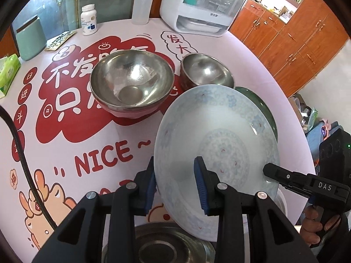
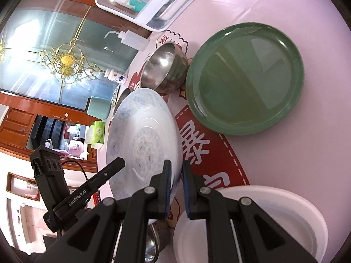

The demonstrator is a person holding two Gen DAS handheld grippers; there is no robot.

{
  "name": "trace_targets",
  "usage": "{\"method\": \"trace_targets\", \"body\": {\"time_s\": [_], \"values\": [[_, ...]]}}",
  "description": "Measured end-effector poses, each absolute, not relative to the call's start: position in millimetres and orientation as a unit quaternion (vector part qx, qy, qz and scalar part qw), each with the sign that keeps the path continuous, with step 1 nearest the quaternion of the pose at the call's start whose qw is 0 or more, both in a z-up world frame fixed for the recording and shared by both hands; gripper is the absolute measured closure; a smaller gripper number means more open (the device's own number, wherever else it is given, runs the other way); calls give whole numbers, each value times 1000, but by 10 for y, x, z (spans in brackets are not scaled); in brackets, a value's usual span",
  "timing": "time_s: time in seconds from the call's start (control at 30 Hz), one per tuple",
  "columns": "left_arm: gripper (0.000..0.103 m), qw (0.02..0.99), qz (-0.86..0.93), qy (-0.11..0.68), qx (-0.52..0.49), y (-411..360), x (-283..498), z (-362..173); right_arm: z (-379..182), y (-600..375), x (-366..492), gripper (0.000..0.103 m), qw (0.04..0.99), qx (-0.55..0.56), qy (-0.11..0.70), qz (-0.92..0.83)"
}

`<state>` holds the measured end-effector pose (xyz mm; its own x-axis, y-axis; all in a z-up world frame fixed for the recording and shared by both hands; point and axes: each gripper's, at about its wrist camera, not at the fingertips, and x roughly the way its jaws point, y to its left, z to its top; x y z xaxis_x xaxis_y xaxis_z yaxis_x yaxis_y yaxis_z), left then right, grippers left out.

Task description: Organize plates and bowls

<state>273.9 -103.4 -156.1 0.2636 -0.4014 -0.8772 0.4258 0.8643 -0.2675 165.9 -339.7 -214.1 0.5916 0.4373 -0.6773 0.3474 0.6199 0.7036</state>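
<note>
A white plate with a faint blue pattern (image 1: 219, 131) hangs tilted above the table, held from two sides. My left gripper (image 1: 175, 185) is shut on its near rim, one pad under the edge and one on the inner face. My right gripper (image 2: 177, 182) is shut on the opposite rim of the same plate (image 2: 140, 135). In the left wrist view, the right gripper (image 1: 269, 171) reaches in from the right. A green plate (image 2: 245, 76) lies flat beyond. A large steel bowl (image 1: 131, 83) and a small steel bowl (image 1: 206, 70) stand on the table. A white plate (image 2: 285, 219) lies near the right gripper.
Another steel dish (image 1: 158, 247) sits below the left gripper. At the back stand a white countertop appliance (image 1: 201, 4), a squeeze bottle (image 1: 141, 8) and a pill bottle (image 1: 88, 19). A teal box (image 1: 30, 39) and a tissue pack (image 1: 8, 72) are at the left. The round table's edge (image 1: 291, 118) curves at the right.
</note>
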Motion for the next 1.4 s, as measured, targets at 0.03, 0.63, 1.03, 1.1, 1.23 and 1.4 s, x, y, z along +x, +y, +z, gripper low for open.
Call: {"method": "trace_targets", "body": {"time_s": [0.03, 0.63, 1.03, 1.1, 1.23, 1.4], "values": [[72, 796, -261, 547, 11, -1029, 2712, -1547, -2116, -3401, 1636, 93, 780, 435, 449, 30], [72, 812, -262, 522, 19, -1052, 1917, -1145, -1793, -3415, 1003, 93, 796, 415, 438, 51], [72, 822, -247, 513, -2, -1051, 1271, -1084, -1683, -3456, 517, 93, 801, 388, 451, 69], [72, 823, -244, 513, -5, -1056, 1161, -1110, -1687, -3465, 447, 93, 801, 382, 455, 71], [72, 822, -241, 516, -18, -1047, 979, -1171, -1706, -3468, 304, 93, 800, 371, 465, 73], [72, 820, -238, 520, -20, -1063, 786, -1247, -1765, -3478, 171, 93, 795, 367, 478, 74]]}}
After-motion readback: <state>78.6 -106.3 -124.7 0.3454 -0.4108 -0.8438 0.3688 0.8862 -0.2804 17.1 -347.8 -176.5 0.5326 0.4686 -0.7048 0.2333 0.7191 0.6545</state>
